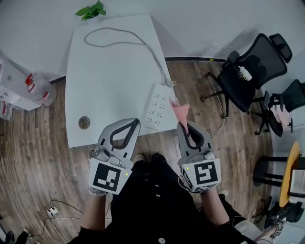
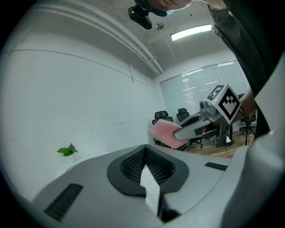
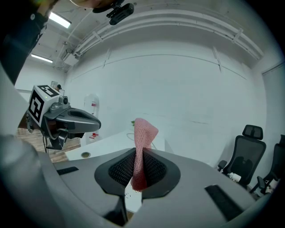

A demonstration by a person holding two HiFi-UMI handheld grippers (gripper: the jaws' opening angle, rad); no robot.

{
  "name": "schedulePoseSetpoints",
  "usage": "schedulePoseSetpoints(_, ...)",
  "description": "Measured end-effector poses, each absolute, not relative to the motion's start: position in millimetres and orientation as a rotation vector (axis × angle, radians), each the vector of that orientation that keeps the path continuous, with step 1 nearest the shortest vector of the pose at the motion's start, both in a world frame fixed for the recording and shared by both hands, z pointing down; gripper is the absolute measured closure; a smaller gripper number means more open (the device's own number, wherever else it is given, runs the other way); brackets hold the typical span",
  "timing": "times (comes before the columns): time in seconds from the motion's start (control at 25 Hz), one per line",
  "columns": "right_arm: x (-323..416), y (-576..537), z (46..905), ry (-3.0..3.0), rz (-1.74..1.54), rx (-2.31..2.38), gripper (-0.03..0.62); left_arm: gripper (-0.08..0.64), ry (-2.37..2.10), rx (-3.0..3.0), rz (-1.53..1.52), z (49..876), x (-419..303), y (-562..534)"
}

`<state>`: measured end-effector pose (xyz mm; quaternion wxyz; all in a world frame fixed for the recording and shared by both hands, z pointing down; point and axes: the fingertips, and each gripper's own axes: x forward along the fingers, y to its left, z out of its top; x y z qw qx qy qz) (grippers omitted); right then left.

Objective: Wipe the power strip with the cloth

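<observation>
The white power strip (image 1: 159, 106) lies at the right front edge of the white table (image 1: 109, 71), and its grey cable (image 1: 124, 35) loops toward the far side. A pink cloth (image 1: 180, 112) (image 3: 143, 133) (image 2: 164, 132) stands up from my right gripper (image 1: 184, 125) (image 3: 138, 156), which is shut on it just right of the strip, above the table's edge. My left gripper (image 1: 136, 122) (image 2: 144, 155) is shut with nothing in it, over the table's front edge to the left of the strip.
A small round disc (image 1: 84, 122) sits near the table's front left. A green plant (image 1: 91, 10) is at the far end. Black office chairs (image 1: 250, 71) stand to the right on the wood floor, and bottles (image 1: 37, 87) stand to the left.
</observation>
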<state>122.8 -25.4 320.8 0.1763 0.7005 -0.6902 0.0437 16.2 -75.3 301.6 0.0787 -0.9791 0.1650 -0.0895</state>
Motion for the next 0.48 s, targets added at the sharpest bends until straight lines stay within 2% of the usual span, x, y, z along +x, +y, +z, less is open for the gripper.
schedulePoseSetpoints(0.48,152,-51,318,-2.022,0.091,1.918,0.538,0.546,0.616,-2.886,-0.297,296,31,-91)
